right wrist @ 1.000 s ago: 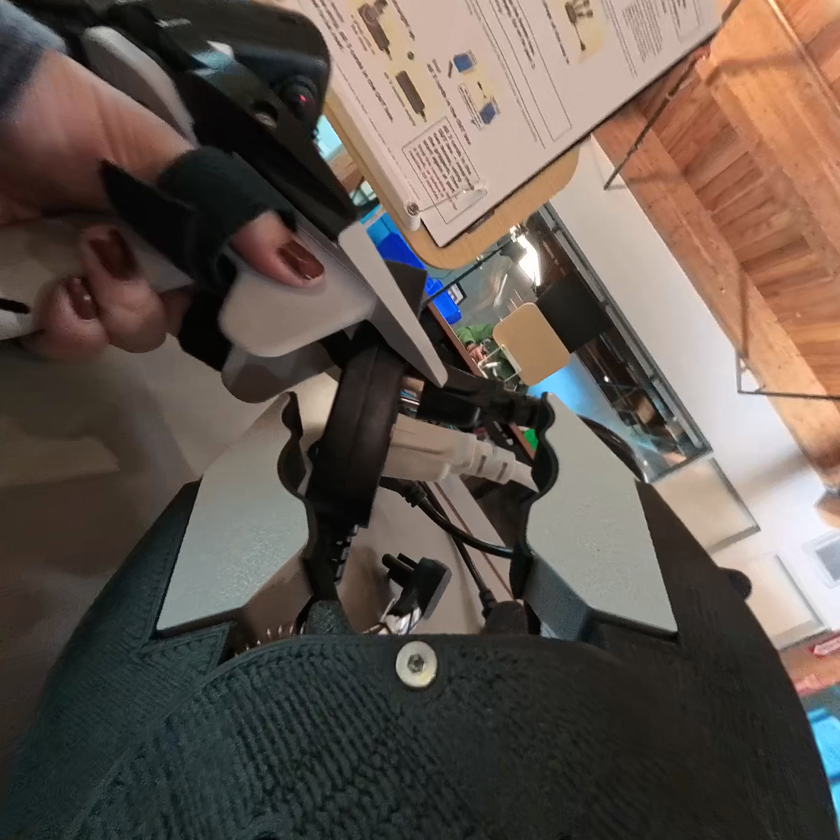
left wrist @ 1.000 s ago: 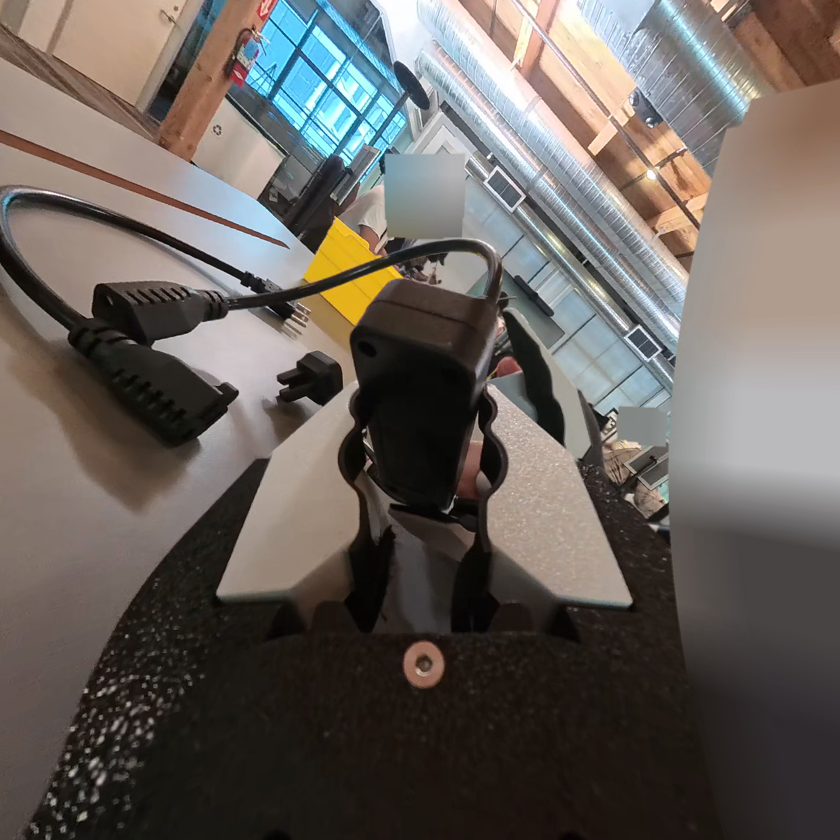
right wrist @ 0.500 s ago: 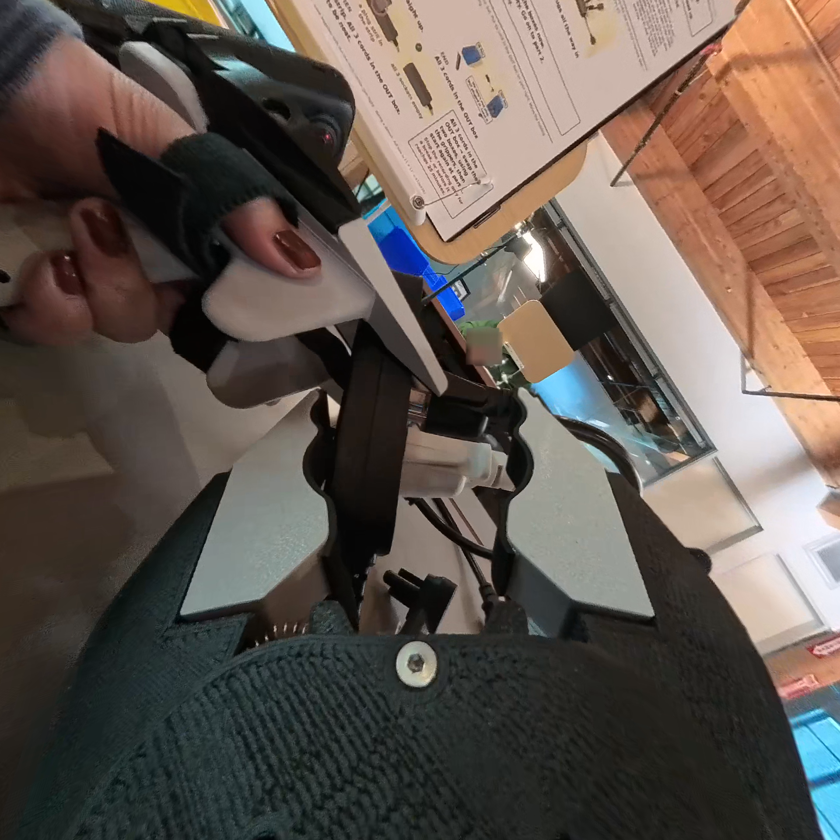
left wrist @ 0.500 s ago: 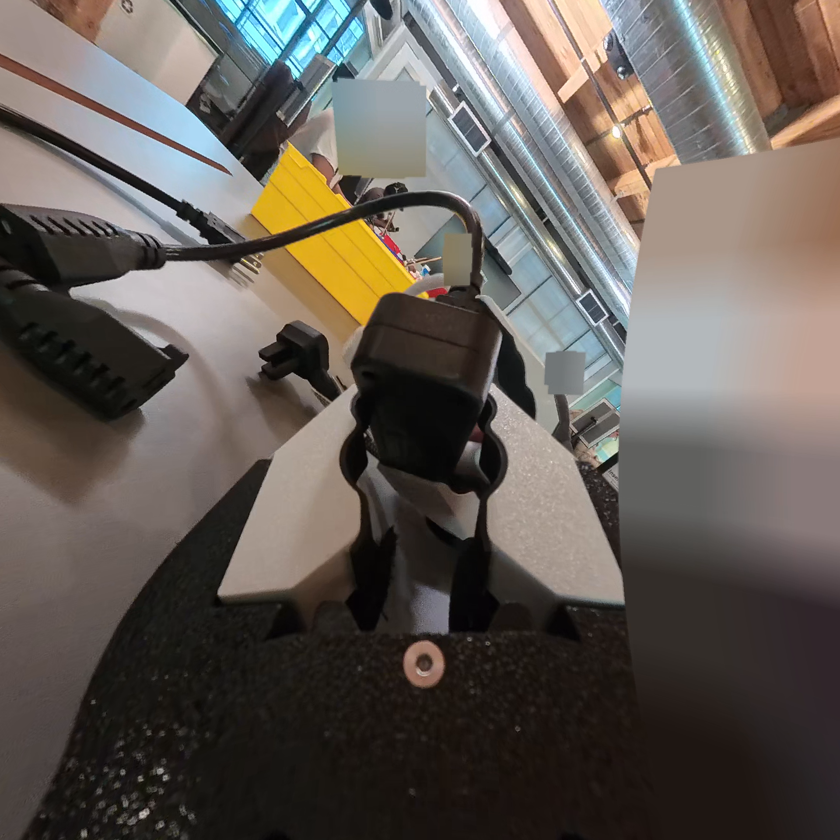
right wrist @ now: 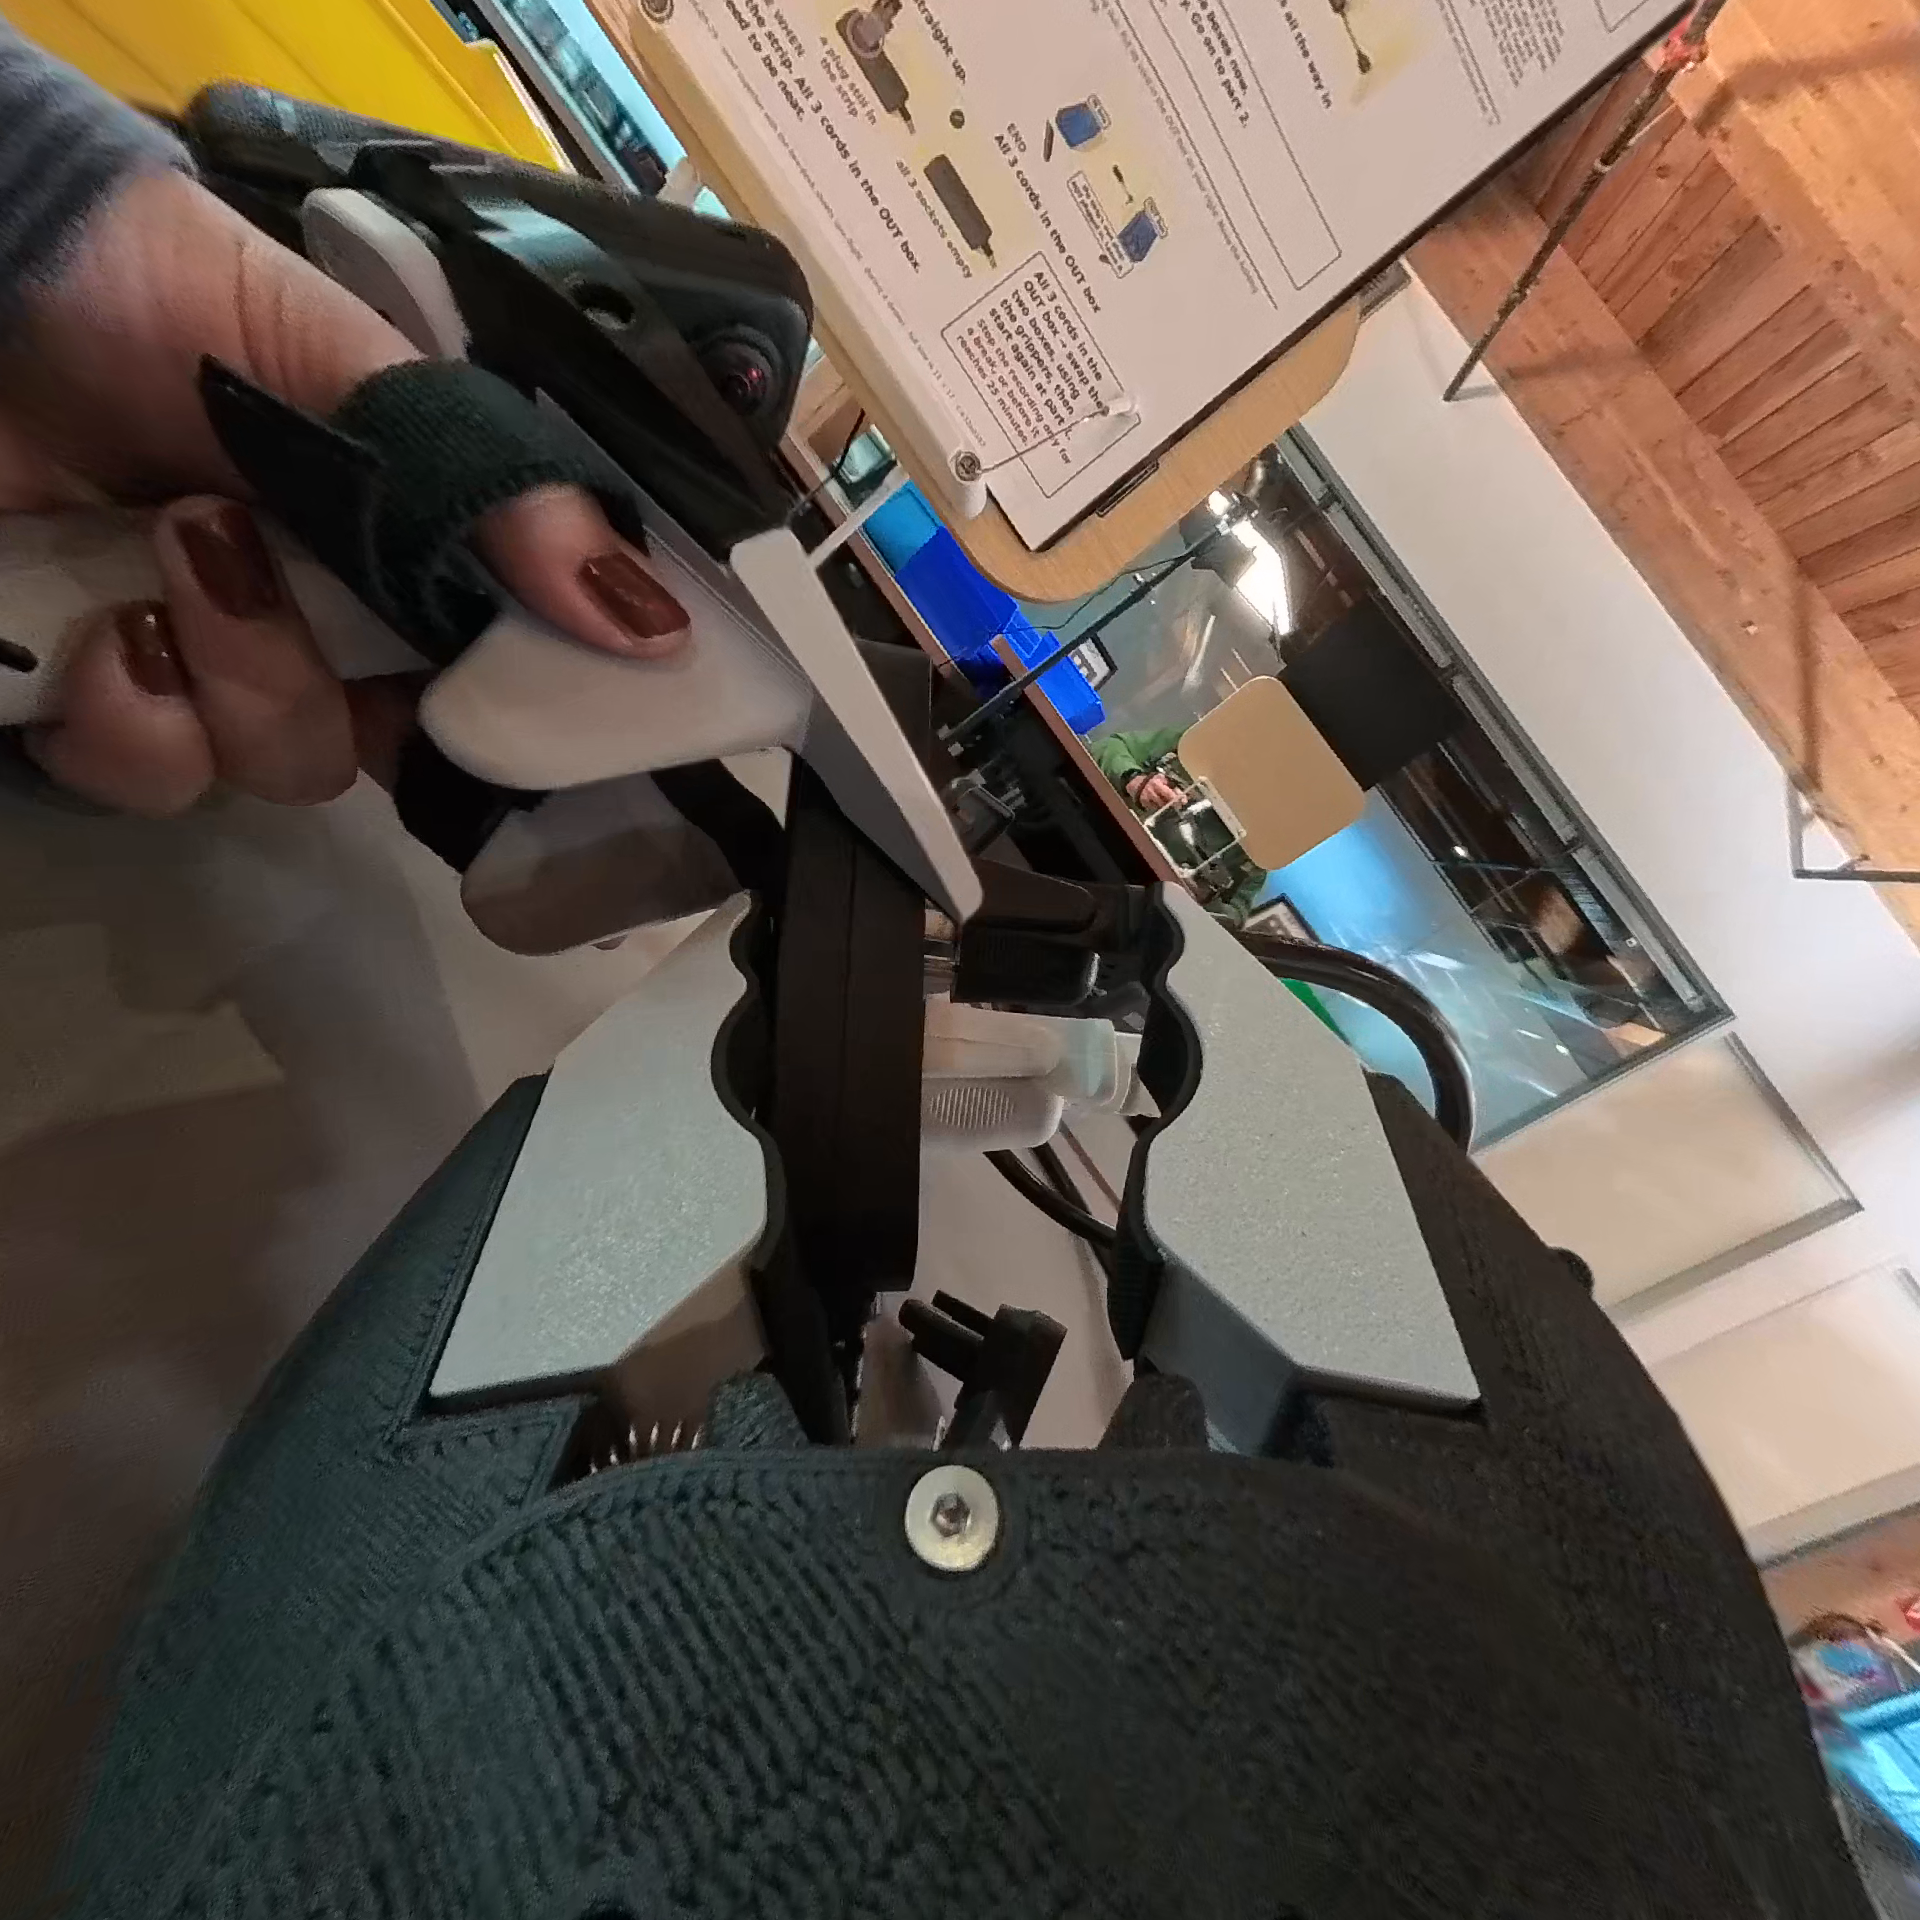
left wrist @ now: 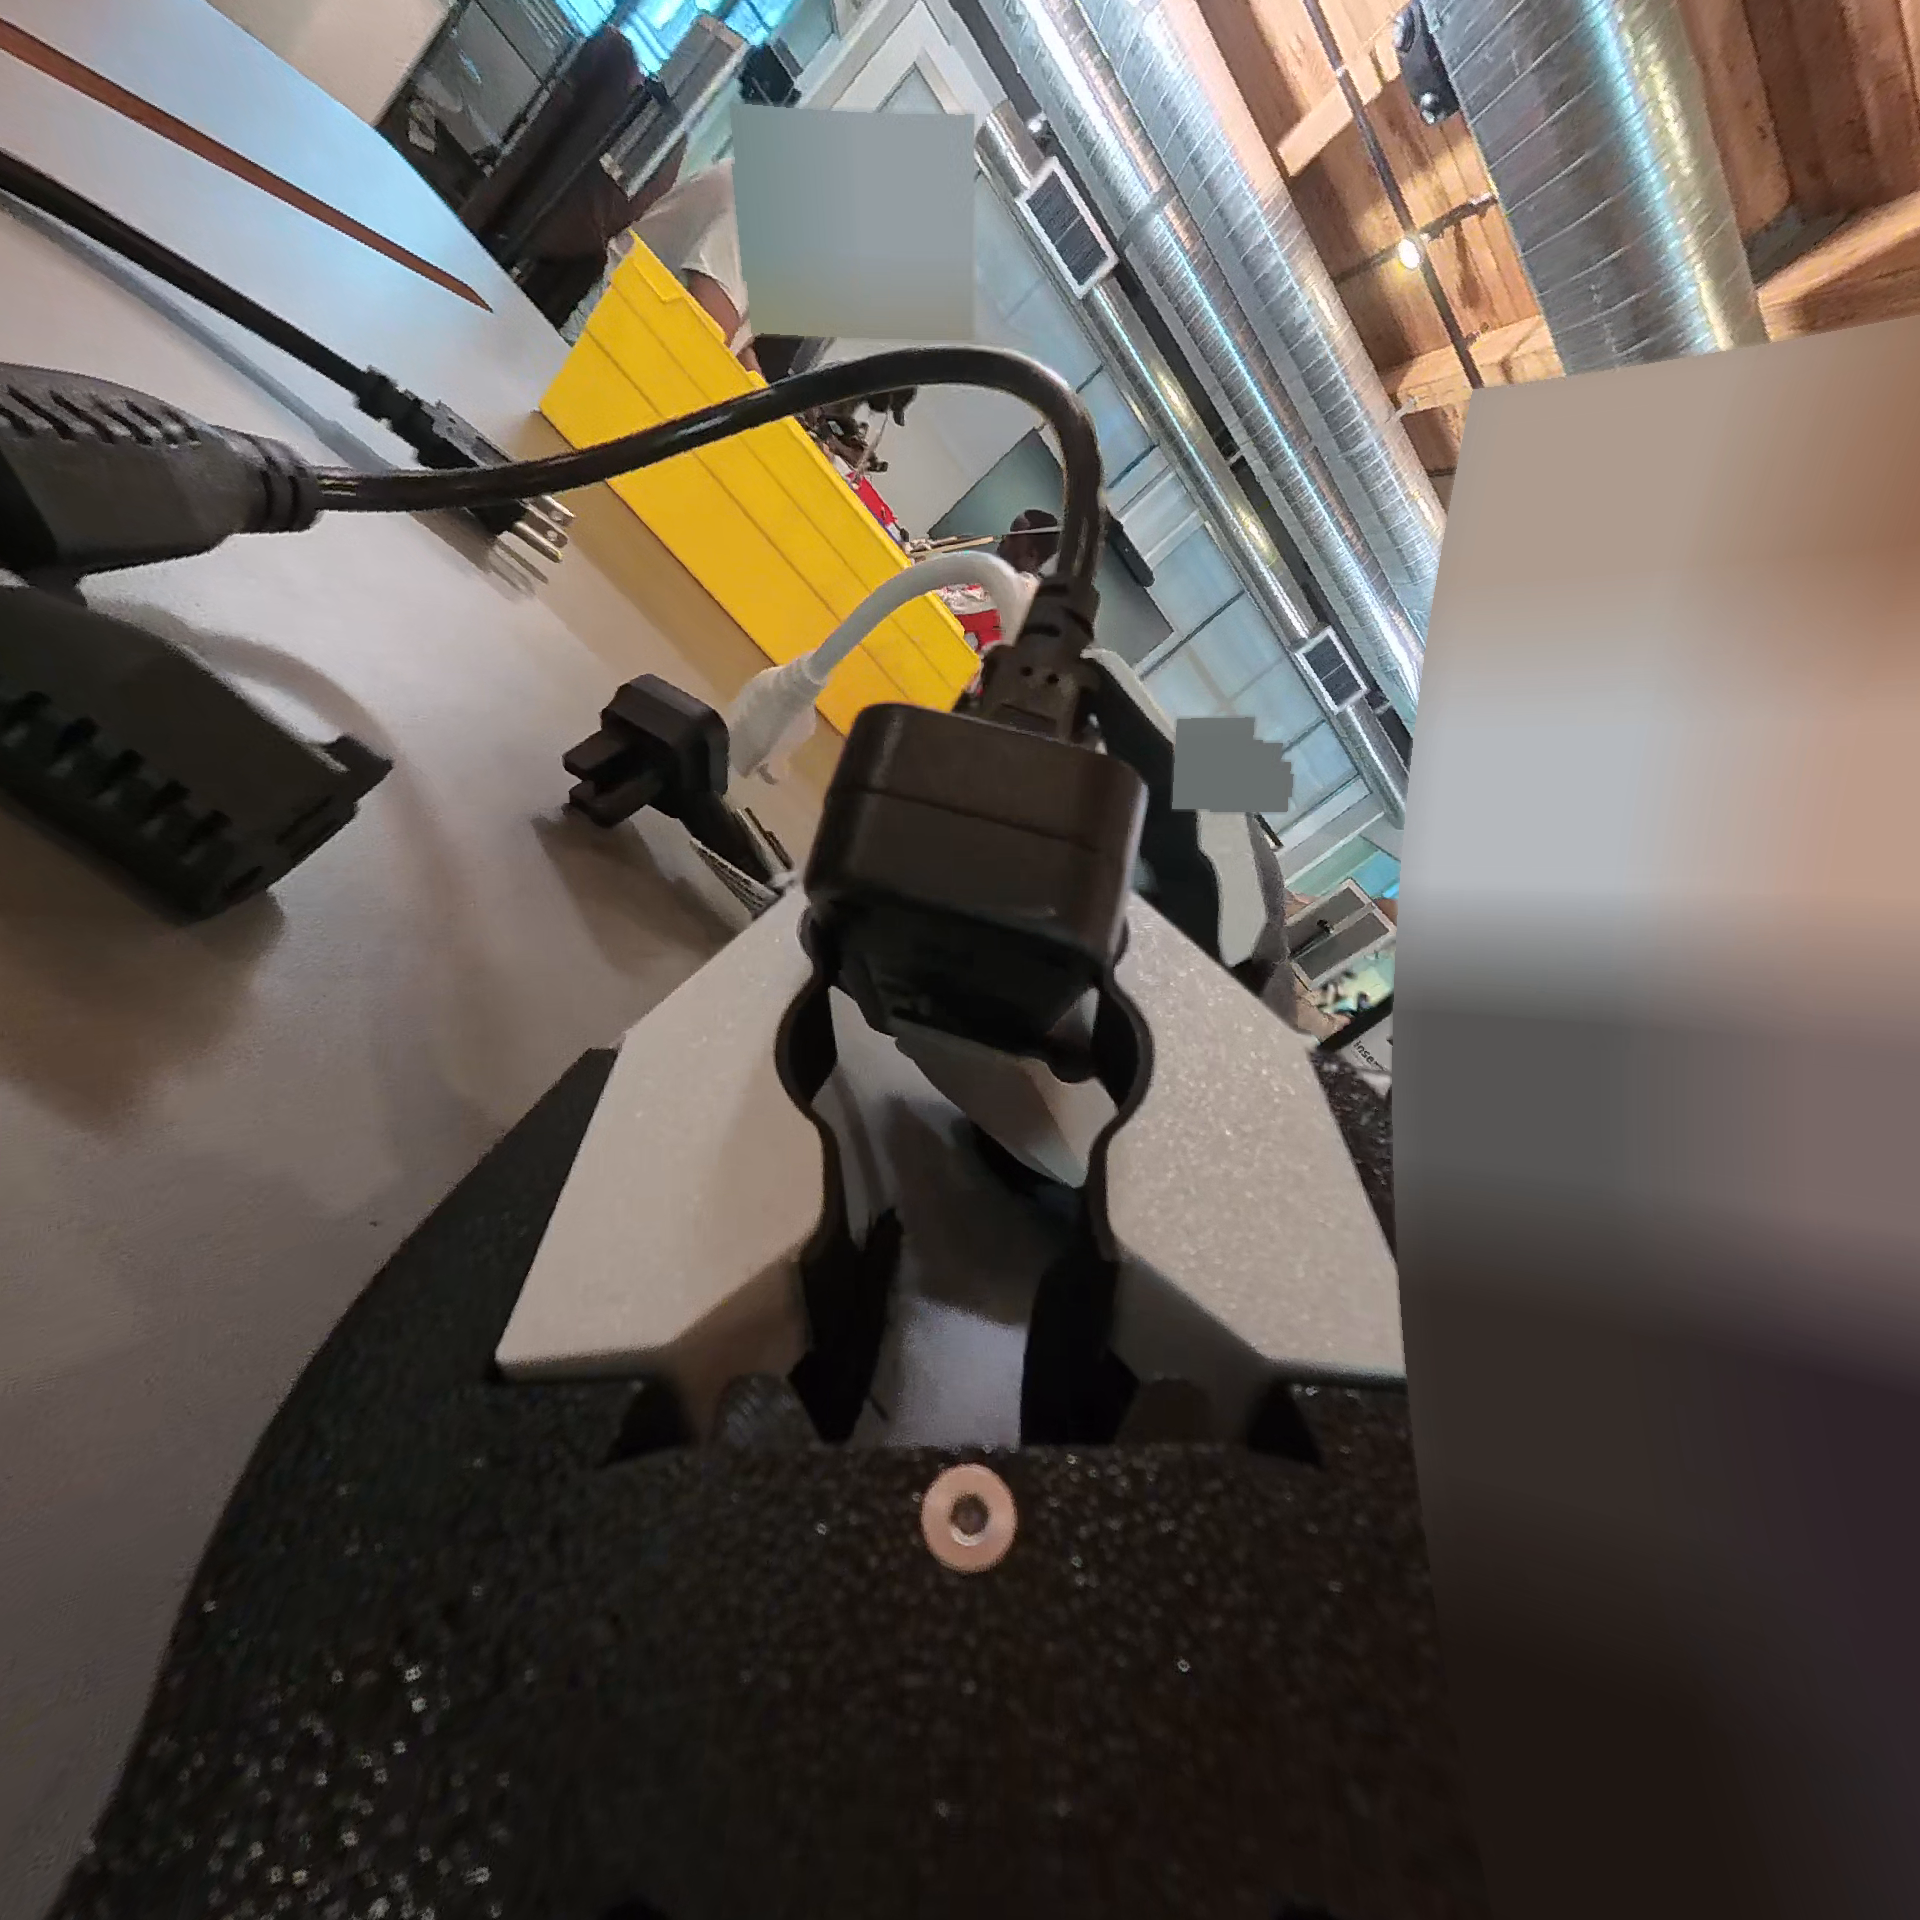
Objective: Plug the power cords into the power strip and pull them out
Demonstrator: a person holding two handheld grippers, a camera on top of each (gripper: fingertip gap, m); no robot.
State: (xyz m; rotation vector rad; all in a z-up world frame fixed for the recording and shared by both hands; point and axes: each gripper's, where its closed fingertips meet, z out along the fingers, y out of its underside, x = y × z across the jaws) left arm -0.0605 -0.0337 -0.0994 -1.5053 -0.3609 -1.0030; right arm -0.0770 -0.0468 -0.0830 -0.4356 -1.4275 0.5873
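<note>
In the left wrist view my left gripper [left wrist: 966, 997] is shut on a small black power strip [left wrist: 971, 831], held above the table. A black cord [left wrist: 727, 426] and a white cord [left wrist: 883, 613] run into its far side. In the right wrist view the strip [right wrist: 847, 1039] stands edge-on, with a black plug [right wrist: 1029, 961] and a white plug [right wrist: 1003, 1081] in its face. My right gripper [right wrist: 956, 1081] is closed around both: one finger on the strip's back, the other against the white plug's cord end. A hand [right wrist: 156, 520] holds the left gripper.
Two black cord sockets [left wrist: 156, 790] and a pronged plug [left wrist: 525, 535] lie on the grey table [left wrist: 312, 1091] at left. A small loose black plug [left wrist: 644, 748] lies near the fingers, also seen in the right view [right wrist: 987, 1351]. A yellow bin [left wrist: 727, 499] and an instruction board [right wrist: 1039, 208] stand behind. Left and right tips are no more than a few centimetres apart.
My right gripper's fingers have closed in from a wide gap onto the strip and the white plug. The left gripper keeps hold of the strip, and its view has shifted right along the table.
</note>
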